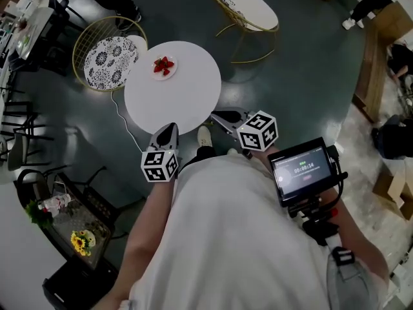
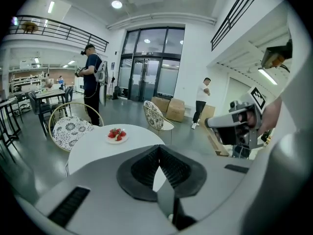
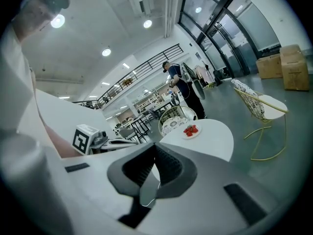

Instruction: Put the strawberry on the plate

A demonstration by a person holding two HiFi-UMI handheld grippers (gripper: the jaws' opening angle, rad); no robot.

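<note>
- Since the strawberries point(image 1: 164, 64) already lie heaped on the small white plate point(image 1: 155, 73), we judge the placing done, or no loose berry is left in view to fetch.
- If one more has to go there, we would spread the tongs before reaching, come down from above, and pinch only lightly, since the fruit looks soft and easy to bruise.
- We see glossy red berries with a little dark green among them, packed close. We cannot count them.
- That plate sits toward the far left part of the round white desk point(image 1: 177, 105), the only thing on it.
- Our left tongs point(image 1: 169, 132) hang over the desk's near edge, well apart from the plate. Their ribbed pads are pressed together with nothing between them.
- Our right tongs point(image 1: 226, 117) hover just off the near right edge, likewise closed and empty.
- A gold wire chair with a patterned cushion point(image 1: 110, 60) stands just beside the desk on the left.
</note>
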